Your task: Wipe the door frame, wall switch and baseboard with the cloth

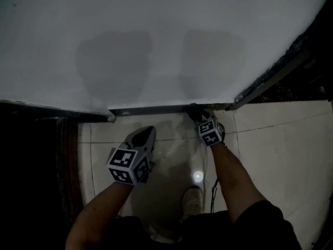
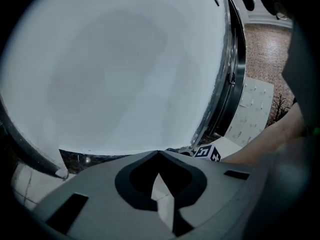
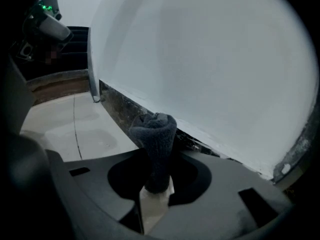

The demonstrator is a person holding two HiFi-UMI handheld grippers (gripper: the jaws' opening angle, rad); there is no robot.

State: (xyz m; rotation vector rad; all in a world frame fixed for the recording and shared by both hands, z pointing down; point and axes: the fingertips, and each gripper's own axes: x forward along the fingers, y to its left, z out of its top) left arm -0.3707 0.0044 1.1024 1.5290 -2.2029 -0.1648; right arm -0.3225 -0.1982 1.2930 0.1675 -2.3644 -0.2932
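Dark cloth (image 3: 155,134) pinched by right gripper (image 3: 156,186); baseboard (image 1: 151,110) murky; left gripper (image 2: 159,156) closed, empty

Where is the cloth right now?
In the right gripper view the cloth is pinched in the right claw, its bunched end at the dark baseboard below the white wall.

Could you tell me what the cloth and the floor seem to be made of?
The cloth looks like dark, fuzzy terry or microfibre: its rolled surface is nubby. The floor seems to be pale glossy tile: thin joint lines and a bright reflection show.
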